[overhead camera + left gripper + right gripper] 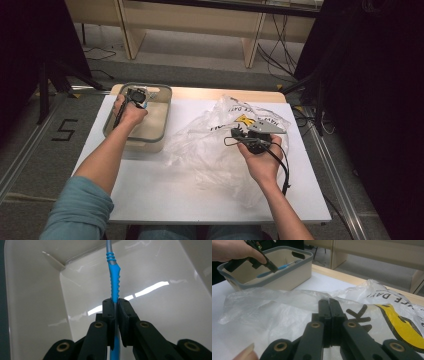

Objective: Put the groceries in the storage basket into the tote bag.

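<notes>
Two grippers are in your hands, one on each side of the white table (150,195). On the left, your left gripper (136,96) reaches down into the beige tub (159,131) with the grey rim, which sits at the table's far left corner. Its jaws are pressed onto a blue toothbrush (114,287), pinching the handle partway along; the ribbed blue grip and grey neck run on past the jaw tips, up over the tub's glossy floor. From the right gripper view, the brush (277,268) hangs at a slant inside the tub (287,277), with its head near the far wall.

Moving right, a crumpled clear plastic bag (210,150) with black and yellow print spreads over the table's middle. Your right gripper (252,134) sits over that bag, its jaws pressed together with nothing between them, pointing across the bag's printed part (397,322).
</notes>
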Motion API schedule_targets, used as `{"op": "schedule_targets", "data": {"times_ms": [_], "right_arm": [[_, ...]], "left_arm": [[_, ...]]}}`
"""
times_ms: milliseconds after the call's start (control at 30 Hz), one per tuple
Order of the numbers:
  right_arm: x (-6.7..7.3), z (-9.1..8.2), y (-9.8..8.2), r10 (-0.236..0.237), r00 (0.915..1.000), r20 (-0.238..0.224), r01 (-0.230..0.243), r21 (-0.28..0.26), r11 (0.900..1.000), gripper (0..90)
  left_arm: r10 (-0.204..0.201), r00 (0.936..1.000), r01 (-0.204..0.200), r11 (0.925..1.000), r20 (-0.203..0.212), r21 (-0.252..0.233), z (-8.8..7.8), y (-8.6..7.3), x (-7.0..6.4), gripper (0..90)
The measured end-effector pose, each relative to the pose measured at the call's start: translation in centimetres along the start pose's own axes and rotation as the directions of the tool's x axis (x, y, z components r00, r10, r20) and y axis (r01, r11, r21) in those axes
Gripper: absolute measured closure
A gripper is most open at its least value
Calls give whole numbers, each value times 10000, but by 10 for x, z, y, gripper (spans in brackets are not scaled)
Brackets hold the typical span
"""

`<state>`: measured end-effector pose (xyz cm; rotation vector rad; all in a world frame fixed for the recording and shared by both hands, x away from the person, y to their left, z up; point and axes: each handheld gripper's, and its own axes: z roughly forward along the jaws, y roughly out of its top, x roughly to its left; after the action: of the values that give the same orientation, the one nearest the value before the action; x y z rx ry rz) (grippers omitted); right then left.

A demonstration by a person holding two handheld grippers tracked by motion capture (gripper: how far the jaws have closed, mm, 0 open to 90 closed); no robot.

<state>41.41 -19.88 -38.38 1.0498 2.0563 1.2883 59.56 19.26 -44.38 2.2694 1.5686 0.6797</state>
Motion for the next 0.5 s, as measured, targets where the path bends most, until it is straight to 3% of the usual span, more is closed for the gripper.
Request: {"op": "schedule_targets", "data": {"times_ms": [500], "right_arm": [[0, 0, 0, 5, 10000, -16, -5, 12, 10000, 900]], "left_arm": [[146, 9996, -147, 9999, 233, 44, -7, 1, -2, 841]]}}
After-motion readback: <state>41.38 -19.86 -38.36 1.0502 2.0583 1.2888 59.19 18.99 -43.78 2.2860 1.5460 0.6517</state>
